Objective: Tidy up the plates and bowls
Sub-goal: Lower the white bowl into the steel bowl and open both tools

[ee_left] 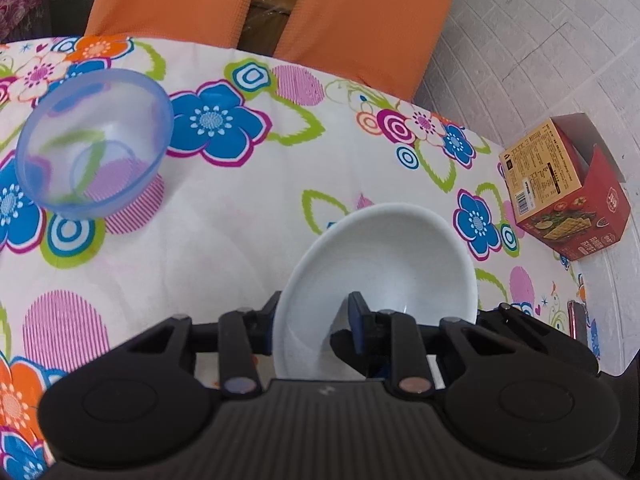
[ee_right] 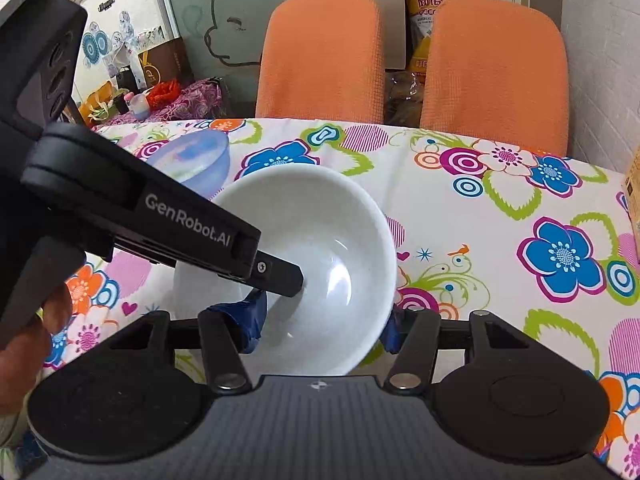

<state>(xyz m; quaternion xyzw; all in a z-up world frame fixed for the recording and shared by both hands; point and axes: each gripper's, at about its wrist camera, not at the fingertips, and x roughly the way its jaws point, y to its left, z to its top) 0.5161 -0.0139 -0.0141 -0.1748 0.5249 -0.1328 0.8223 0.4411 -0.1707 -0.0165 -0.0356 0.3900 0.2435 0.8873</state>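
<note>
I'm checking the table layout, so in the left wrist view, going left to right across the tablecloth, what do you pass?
Blue translucent bowl → white bowl, gripped at its rim by the left gripper → red and yellow food box at the table's right edge.

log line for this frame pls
left gripper: shut on white bowl rim | right gripper: open, straddling bowl | blue bowl: on table, untouched

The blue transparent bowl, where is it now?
The blue transparent bowl stands on the flowered tablecloth, upper left in the left wrist view, apart from the white bowl.
</note>
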